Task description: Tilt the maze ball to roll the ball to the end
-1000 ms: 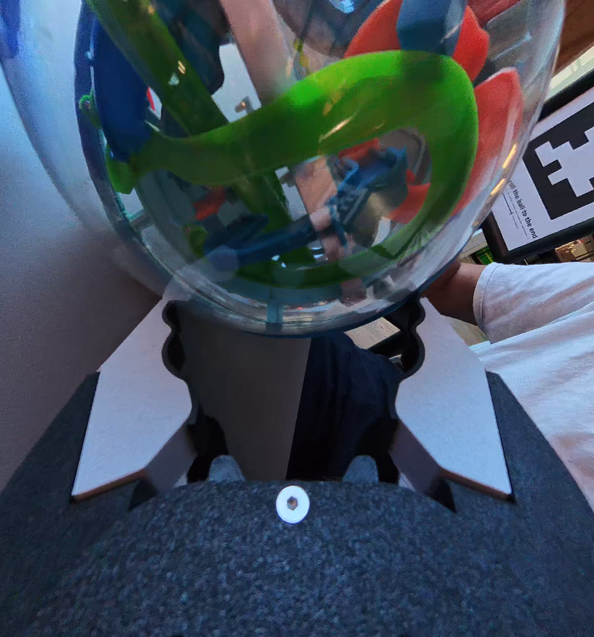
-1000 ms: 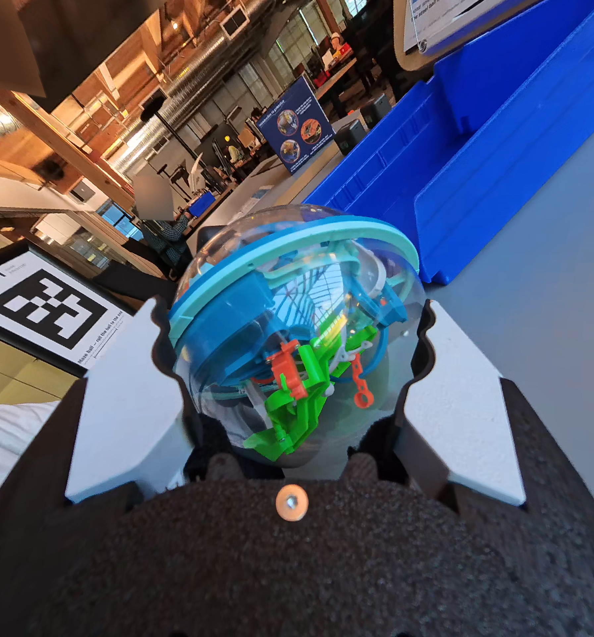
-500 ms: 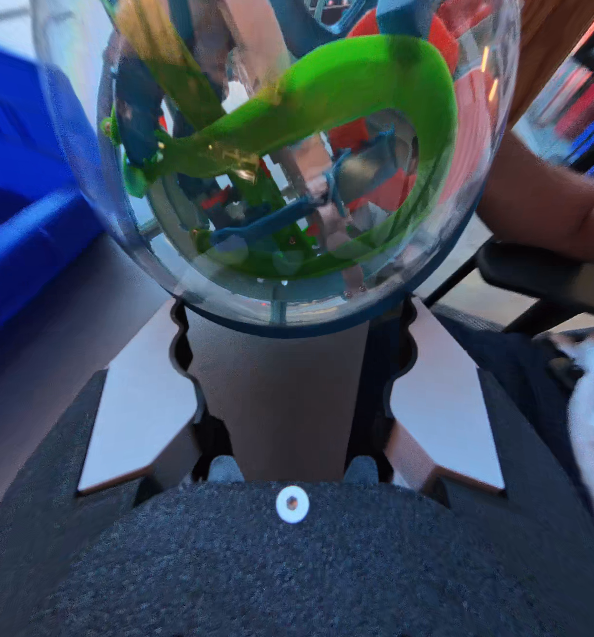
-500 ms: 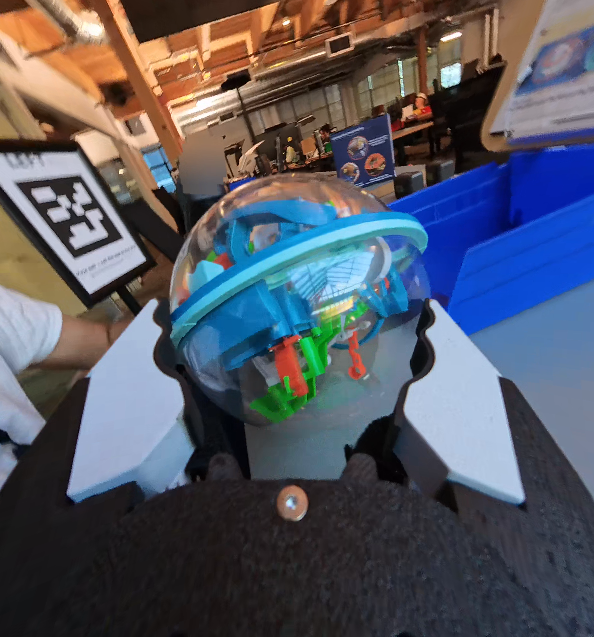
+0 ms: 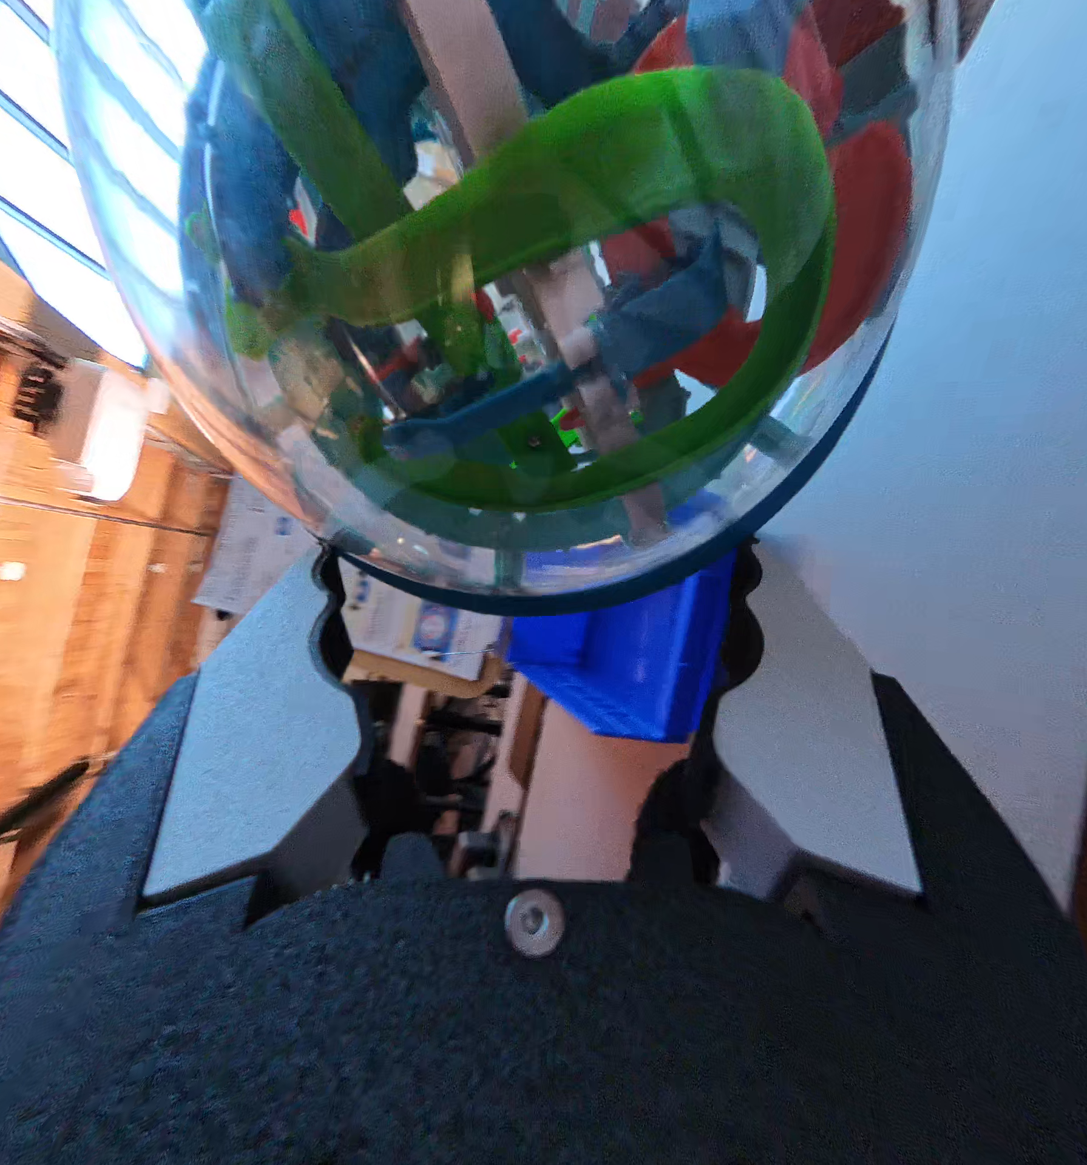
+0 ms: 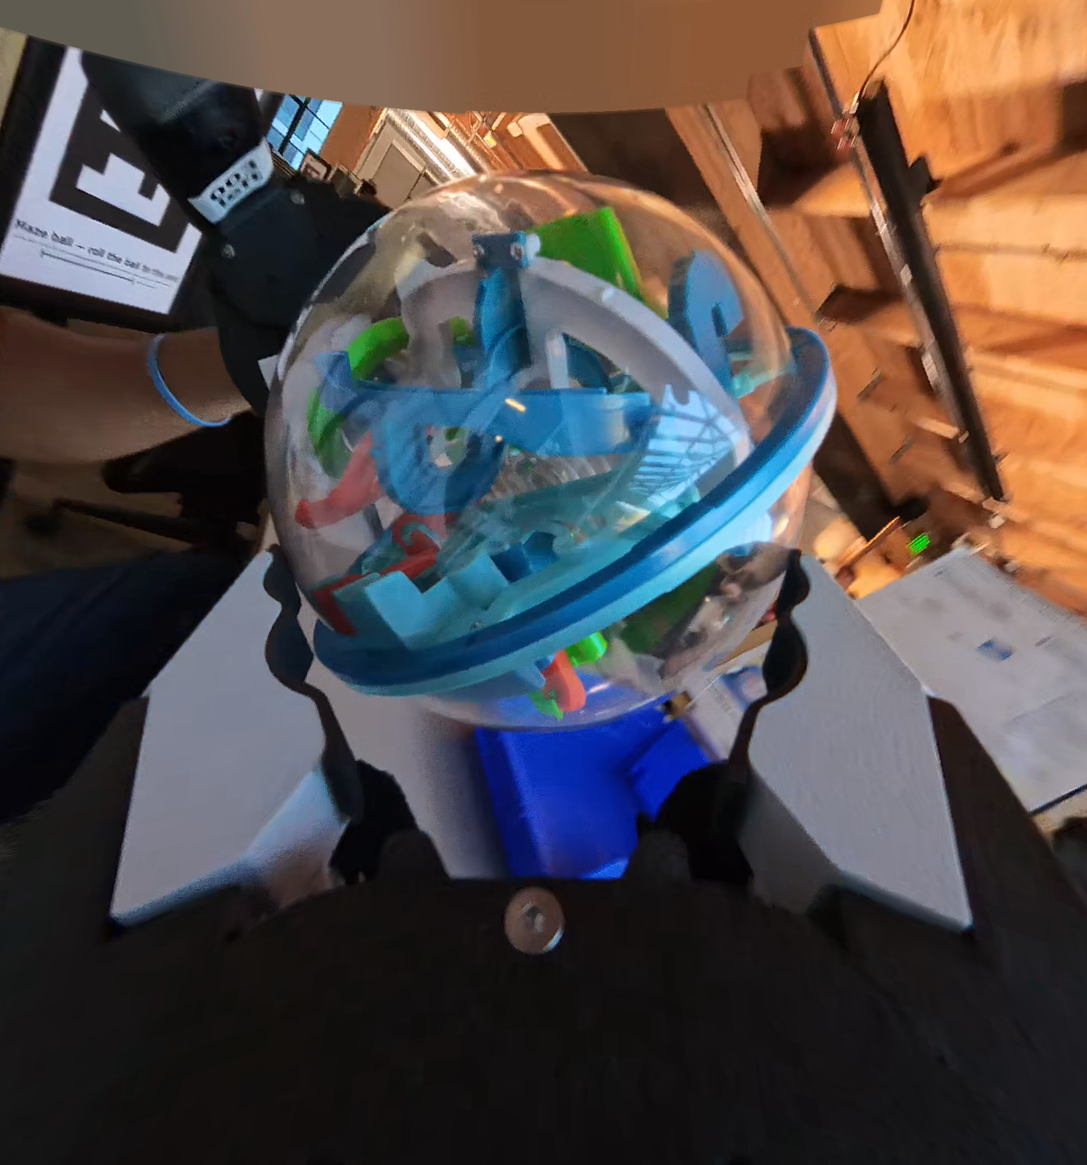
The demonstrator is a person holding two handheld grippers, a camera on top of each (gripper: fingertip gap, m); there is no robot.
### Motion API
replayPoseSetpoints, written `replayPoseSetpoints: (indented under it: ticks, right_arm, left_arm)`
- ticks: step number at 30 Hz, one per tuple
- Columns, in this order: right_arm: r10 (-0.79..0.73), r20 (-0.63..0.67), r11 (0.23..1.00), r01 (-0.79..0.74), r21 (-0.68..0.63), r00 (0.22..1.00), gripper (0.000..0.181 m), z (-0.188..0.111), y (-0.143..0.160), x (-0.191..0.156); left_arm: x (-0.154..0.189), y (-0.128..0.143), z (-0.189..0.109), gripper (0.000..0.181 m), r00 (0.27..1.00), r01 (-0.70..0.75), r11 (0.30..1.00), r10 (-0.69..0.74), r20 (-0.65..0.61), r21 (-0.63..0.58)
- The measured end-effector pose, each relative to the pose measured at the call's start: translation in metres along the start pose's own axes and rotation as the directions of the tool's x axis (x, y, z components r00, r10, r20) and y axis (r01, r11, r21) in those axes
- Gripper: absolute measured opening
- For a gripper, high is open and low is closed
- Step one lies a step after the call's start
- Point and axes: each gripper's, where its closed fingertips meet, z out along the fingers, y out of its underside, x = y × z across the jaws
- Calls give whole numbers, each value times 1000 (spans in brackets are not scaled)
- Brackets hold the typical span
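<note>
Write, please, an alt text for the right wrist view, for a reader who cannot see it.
A clear maze ball with blue, green and red tracks inside sits tilted between the white fingers of the right tool, held in the air. A blue bin shows below it; wooden beams blur behind.

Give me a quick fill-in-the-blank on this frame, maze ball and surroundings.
1. The maze ball has a clear shell with a ____ band around its middle.
2. The widest curved track in the left wrist view is ____.
3. Below the maze ball in the right wrist view sits a ____ bin.

Missing words: blue; green; blue
</note>
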Motion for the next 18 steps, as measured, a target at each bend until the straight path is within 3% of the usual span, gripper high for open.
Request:
replayPoseSetpoints:
  ticks: [5, 11, 14, 18]
  right_arm:
    - [-228, -71, 971, 232, 50, 971, 145, 4, -46, -1]
    - [-373, -129, 922, 383, 63, 919, 145, 5, -92, -7]
    - [-501, -192, 854, 518, 49, 844, 145, 6, -127, -17]
    - [-608, -187, 781, 624, 37, 772, 144, 1, -163, -31]
  left_arm:
    - [-42, -27, -39, 119, 955, -215, 974, 224, 196, -65]
    - [-70, -57, -85, 118, 860, -354, 924, 382, 339, -143]
    - [-86, -72, -112, 117, 789, -378, 908, 417, 451, -179]
    - [-89, -92, -141, 117, 727, -404, 906, 403, 557, -127]
